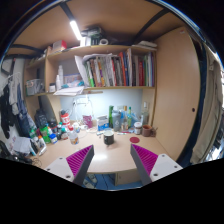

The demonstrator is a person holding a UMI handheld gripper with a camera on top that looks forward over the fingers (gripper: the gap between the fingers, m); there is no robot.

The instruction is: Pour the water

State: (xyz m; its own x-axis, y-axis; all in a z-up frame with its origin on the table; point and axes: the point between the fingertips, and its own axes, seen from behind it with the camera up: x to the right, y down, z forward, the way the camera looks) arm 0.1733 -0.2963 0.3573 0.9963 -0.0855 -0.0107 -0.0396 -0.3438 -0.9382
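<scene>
Magenta pads (146, 158) — pale wooden desk (110, 153), cupboard door (176, 95) likewise.

- The titles on the row of books (118, 70) are too small to be read.
- The bottles and jars (55, 128) crowded beside the desk cannot be told apart.
- The contents of the small cups (108, 137) cannot be seen.

This looks like a small home study or hobby room. A wooden desk (105, 152) stands against the wall, crowded with bottles and jars (55, 128), beneath a shelf of books (118, 70), with a wooden door (177, 95) alongside and a strip light (75, 29) overhead.
</scene>
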